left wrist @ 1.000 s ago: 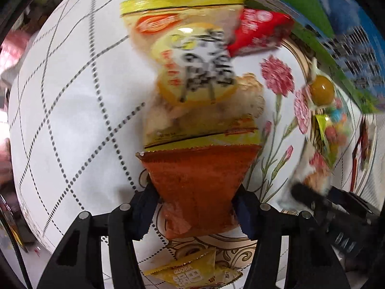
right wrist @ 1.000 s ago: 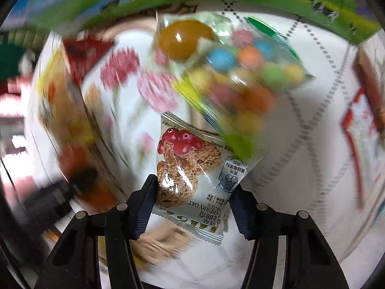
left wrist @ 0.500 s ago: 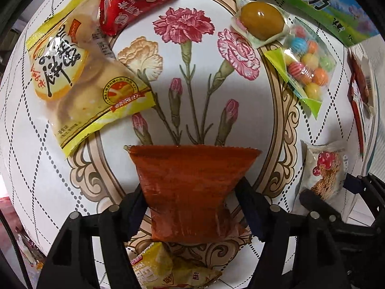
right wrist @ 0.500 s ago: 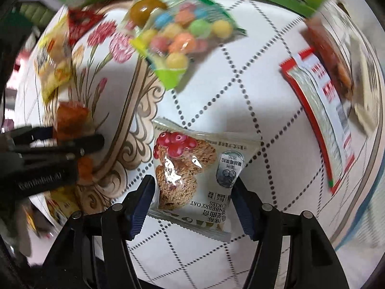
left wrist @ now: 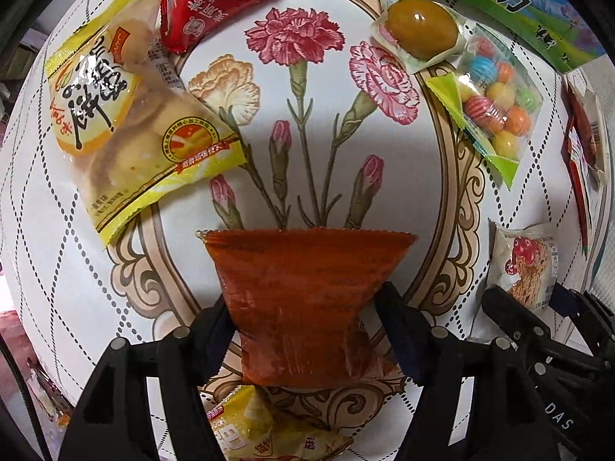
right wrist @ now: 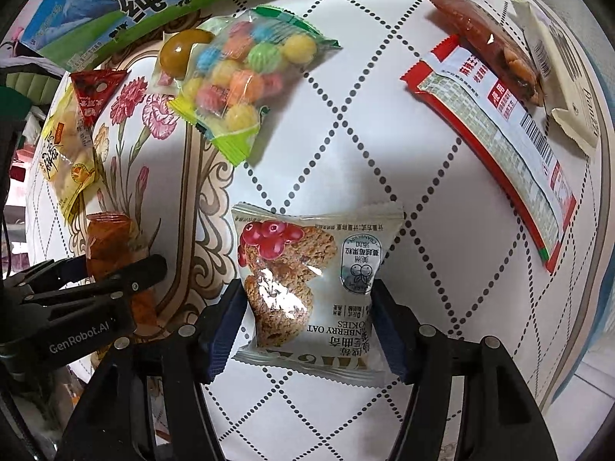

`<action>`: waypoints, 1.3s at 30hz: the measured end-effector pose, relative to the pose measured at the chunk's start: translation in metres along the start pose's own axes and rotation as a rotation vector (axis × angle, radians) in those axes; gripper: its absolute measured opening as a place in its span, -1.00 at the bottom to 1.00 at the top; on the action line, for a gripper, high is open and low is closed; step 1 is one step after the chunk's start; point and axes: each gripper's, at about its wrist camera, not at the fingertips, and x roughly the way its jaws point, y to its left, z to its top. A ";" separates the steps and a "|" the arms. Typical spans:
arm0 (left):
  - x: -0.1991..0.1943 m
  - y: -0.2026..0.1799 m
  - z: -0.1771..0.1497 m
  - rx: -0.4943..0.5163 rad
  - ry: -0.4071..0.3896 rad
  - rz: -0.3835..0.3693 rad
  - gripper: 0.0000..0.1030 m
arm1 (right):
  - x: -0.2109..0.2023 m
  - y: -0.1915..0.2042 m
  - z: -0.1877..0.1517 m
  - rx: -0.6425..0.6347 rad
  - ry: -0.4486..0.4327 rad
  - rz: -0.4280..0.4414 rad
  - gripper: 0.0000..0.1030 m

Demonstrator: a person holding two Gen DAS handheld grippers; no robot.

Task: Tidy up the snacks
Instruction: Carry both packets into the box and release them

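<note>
The left tongs [left wrist: 303,330] clench one orange packet [left wrist: 303,292]; the right tongs [right wrist: 307,319], jaws just closing, grasp one oat-cookie packet [right wrist: 307,280]. Beyond the left tongs lie one yellow bag [left wrist: 127,130], one red packet [left wrist: 207,4], one egg [left wrist: 421,29] and one candy bag [left wrist: 496,107].

Left hand-held gripper [left wrist: 303,330], right hand-held gripper [right wrist: 307,307] — both pointing down, jaws parted.

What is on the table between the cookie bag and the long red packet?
Nothing: just bare dotted tablecloth lies between the cookie bag and the long red packet, seen in the right wrist view.
</note>
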 end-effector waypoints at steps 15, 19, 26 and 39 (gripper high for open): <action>-0.040 -0.002 -0.006 -0.004 -0.038 -0.070 -0.03 | -0.027 0.022 -0.042 -0.009 -0.076 0.048 -0.03; -0.079 -0.006 -0.001 0.004 -0.088 -0.137 -0.03 | -0.064 0.018 -0.032 0.003 -0.123 0.113 -0.03; -0.177 -0.005 0.051 0.022 -0.242 -0.264 -0.03 | -0.155 0.011 0.020 0.001 -0.280 0.196 -0.03; -0.208 0.038 0.246 0.010 -0.335 -0.028 -0.03 | -0.184 0.003 0.251 -0.024 -0.398 0.071 -0.03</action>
